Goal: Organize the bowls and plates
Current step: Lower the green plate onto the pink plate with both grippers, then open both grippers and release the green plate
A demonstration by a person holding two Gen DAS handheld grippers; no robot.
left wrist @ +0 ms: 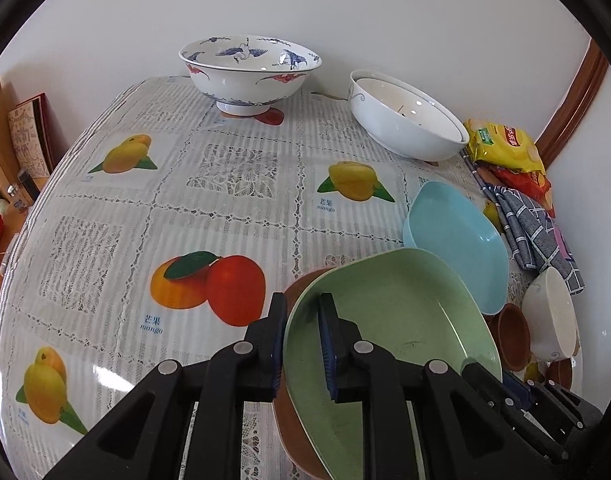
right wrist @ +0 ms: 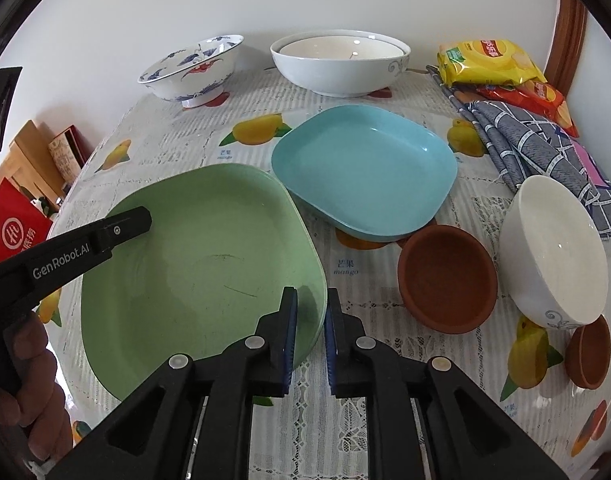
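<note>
A green plate [right wrist: 193,264] is held at both sides over the table. My left gripper [left wrist: 303,344] is shut on its left rim, with a brown plate [left wrist: 301,286] stacked under the green plate [left wrist: 389,320]. My right gripper [right wrist: 310,332] is shut on the green plate's right rim. The left gripper also shows in the right wrist view [right wrist: 117,228]. A blue plate [right wrist: 365,172] lies behind the green one. A small brown dish [right wrist: 447,278] and a tilted white bowl [right wrist: 553,252] sit at the right.
A crane-patterned bowl [left wrist: 249,72] and nested white bowls [right wrist: 339,62] stand by the back wall. Snack bags [right wrist: 489,64] and a checked cloth [right wrist: 545,144] lie at the right edge. Another brown dish [right wrist: 589,354] lies near the white bowl. Boxes [right wrist: 17,224] stand left of the table.
</note>
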